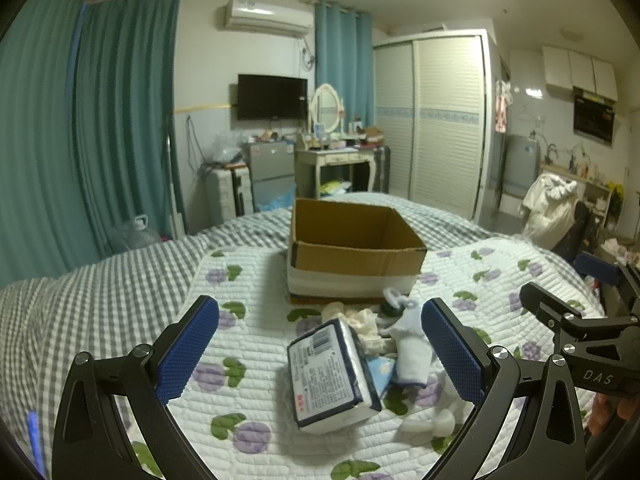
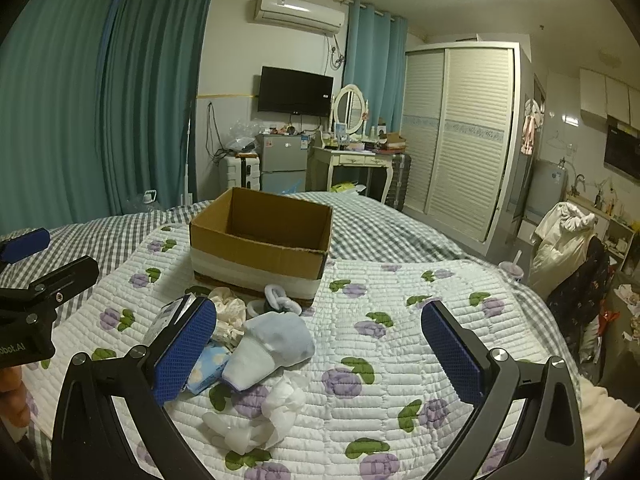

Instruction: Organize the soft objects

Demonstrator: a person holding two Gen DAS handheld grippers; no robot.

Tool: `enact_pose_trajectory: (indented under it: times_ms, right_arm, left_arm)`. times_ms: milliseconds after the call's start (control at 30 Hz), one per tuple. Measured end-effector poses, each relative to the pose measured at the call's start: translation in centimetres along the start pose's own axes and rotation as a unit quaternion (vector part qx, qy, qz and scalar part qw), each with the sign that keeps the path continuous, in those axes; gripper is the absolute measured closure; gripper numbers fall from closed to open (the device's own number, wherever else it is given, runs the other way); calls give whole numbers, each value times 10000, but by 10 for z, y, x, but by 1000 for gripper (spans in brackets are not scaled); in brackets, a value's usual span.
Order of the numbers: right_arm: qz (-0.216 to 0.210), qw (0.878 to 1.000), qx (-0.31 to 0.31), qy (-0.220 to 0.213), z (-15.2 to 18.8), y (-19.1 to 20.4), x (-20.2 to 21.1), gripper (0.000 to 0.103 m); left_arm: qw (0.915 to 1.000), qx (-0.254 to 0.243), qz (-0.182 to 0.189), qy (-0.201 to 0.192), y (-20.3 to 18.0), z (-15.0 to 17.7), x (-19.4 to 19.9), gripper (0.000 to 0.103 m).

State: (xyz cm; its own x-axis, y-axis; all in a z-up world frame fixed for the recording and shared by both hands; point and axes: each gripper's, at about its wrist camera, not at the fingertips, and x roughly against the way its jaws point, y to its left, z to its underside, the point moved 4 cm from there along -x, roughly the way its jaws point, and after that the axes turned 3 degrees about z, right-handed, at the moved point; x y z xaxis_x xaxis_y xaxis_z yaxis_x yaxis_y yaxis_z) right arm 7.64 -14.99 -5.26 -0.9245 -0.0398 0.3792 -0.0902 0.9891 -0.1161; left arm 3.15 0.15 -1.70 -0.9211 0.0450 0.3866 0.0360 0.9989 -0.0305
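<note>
An open cardboard box (image 1: 356, 258) (image 2: 260, 246) stands on the flowered quilt. In front of it lies a pile of soft things: a tissue pack (image 1: 332, 376) with a dark blue edge, a light blue and white sock (image 2: 272, 346) (image 1: 412, 344), a cream cloth (image 2: 230, 312), a small blue patterned pack (image 2: 208, 368) and white plastic wrap (image 2: 260, 416). My left gripper (image 1: 320, 344) is open, its blue pads either side of the tissue pack, above it. My right gripper (image 2: 320, 350) is open and empty; its left pad (image 2: 184, 348) hangs over the pile.
The flowered quilt (image 2: 400, 320) lies over a grey checked bedsheet (image 1: 100, 280). Beyond the bed stand teal curtains, a small fridge (image 2: 282, 164), a dressing table (image 2: 352, 160) and a white wardrobe (image 2: 460, 132). A chair with clothes (image 2: 568, 240) is at the right.
</note>
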Motion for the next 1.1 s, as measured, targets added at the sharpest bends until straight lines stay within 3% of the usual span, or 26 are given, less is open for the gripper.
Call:
enact_pose_trajectory:
  times_ms: [300,533,800,900,967,1000,1100]
  right_arm:
    - [118,9990,434,20,6,7,15,0]
    - [-161,9957,448,795,54,18,-29,0]
    - [-306,9871,175,1561,101,20,-86,12]
    - [-332,9845,201,1708,105,24,-102,28]
    - [-396,9819,165,1843,110,24,-112,55]
    - [-503,9803,86,1907,113,24,-115,62]
    - [-586,9802,-80,1889,115,21,-118,66]
  left_arm:
    - [9998,78,14,199,7,16,9,0]
    - [9954,140,34,946,10,64,-27,0]
    - [9890,189,167,1461,2,87,-63,1]
    - [9870,291,243,1559,0,89,-78,1]
    - [9857,375,275,1621,1,90,-89,1]
    - [9854,401,282,1629,4,91,-93,2]
    - [9833,535,330,1708,9,94,-108,4]
